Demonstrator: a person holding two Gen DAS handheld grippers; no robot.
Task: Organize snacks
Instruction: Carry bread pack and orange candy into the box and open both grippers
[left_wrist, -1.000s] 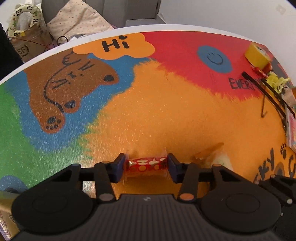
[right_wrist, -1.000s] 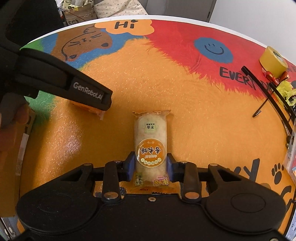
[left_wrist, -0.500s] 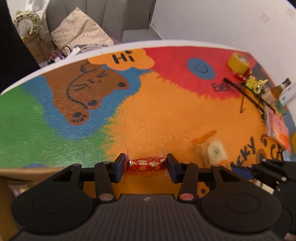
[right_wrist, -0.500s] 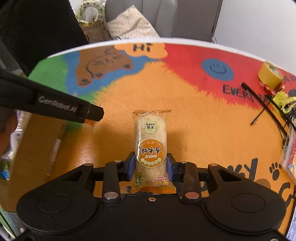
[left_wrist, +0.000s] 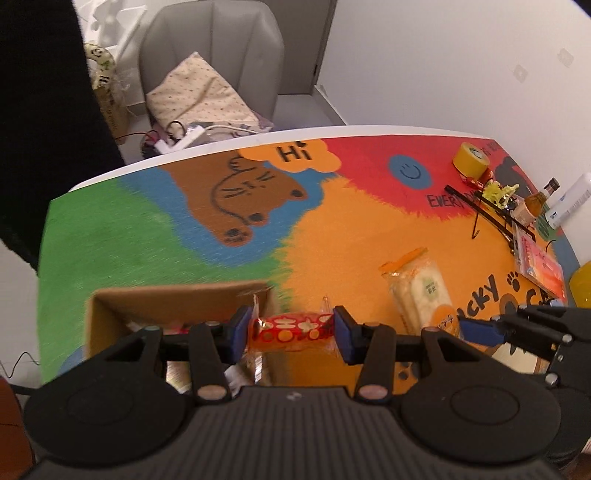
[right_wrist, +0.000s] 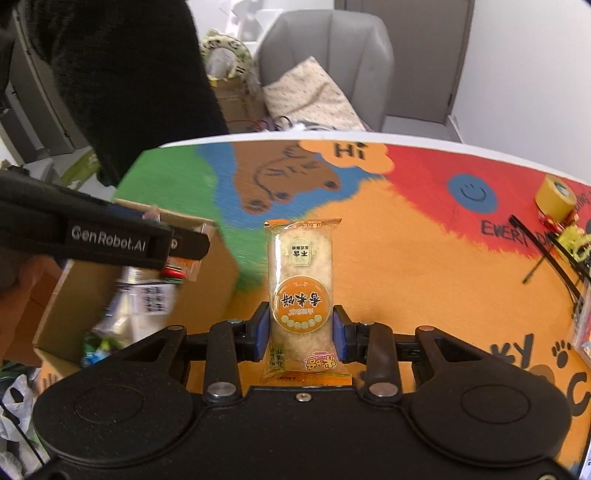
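— Left gripper (left_wrist: 291, 330) clamps what?
— A red candy (left_wrist: 291, 329), crosswise between its pads, long axis side to side, held above the near right corner of the cardboard box (left_wrist: 155, 295) beneath it.
— What's in the box?
— Wrapped snacks (right_wrist: 136, 306), blurred.
— And the right gripper (right_wrist: 300, 332)?
— Clenched on the rice cracker packet (right_wrist: 301, 291), long axis straight ahead of the fingers, above the orange table mat (right_wrist: 424, 258); the box sits to its left.

"Hi" on the mat (right_wrist: 369, 258); "GenRobot.AI" on the left claw (right_wrist: 177, 254).
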